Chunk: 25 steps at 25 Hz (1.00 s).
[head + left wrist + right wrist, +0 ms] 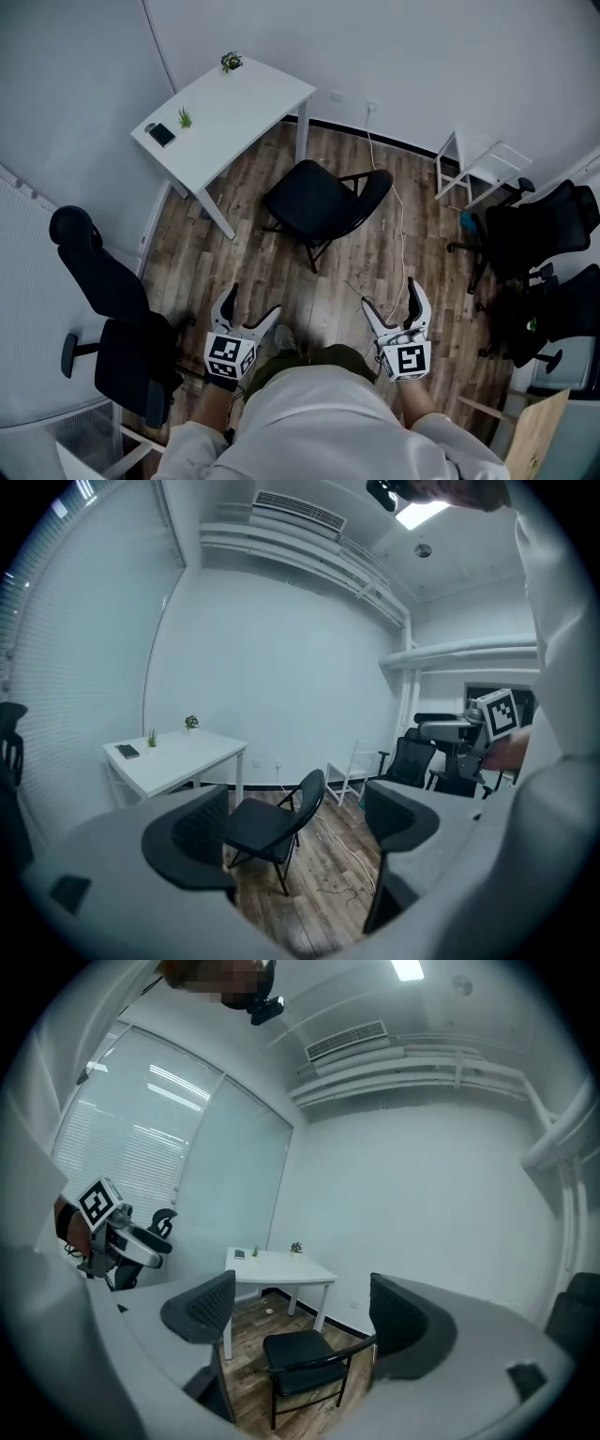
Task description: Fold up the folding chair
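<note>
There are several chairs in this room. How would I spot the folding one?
Start at the white desk across the room. Just in front of it stands the folding chair, open. Unlike the wheeled office chairs at the sides, it has thin metal legs and no armrests.

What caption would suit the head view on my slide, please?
Left gripper and right gripper, both open, face the unfolded folding chair by a white desk.

The black folding chair [323, 203] stands unfolded on the wooden floor.
</note>
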Tool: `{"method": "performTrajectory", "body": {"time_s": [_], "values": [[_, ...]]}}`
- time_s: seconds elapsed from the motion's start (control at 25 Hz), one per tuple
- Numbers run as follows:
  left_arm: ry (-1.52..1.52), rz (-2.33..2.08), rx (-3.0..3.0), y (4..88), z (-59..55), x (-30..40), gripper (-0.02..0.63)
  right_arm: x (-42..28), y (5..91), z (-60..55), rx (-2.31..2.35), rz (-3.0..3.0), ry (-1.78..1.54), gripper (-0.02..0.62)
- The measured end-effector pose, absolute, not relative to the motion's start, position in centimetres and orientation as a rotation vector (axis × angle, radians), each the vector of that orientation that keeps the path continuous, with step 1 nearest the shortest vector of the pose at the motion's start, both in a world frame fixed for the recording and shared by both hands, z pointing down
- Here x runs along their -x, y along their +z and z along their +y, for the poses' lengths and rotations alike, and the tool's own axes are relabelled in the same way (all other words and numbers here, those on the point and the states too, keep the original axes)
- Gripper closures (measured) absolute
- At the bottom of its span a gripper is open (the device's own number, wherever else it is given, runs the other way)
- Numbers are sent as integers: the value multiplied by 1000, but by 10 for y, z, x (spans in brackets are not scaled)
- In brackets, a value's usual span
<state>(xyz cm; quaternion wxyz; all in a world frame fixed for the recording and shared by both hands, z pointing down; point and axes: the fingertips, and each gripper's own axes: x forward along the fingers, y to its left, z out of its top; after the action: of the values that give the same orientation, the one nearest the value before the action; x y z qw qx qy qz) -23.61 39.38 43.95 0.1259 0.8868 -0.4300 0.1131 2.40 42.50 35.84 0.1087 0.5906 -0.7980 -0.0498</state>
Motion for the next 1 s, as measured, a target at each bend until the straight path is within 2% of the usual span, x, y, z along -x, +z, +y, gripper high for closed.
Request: {"method": "performTrajectory", "body": {"time_s": [0.4, 1.0], "values": [[294, -1170, -2564, 459, 338, 231, 150, -39, 355, 373, -1783, -2251, -165, 161], [446, -1149, -2574, 468, 202, 163, 150, -131, 372, 249, -1925, -2226, -105, 161]]}}
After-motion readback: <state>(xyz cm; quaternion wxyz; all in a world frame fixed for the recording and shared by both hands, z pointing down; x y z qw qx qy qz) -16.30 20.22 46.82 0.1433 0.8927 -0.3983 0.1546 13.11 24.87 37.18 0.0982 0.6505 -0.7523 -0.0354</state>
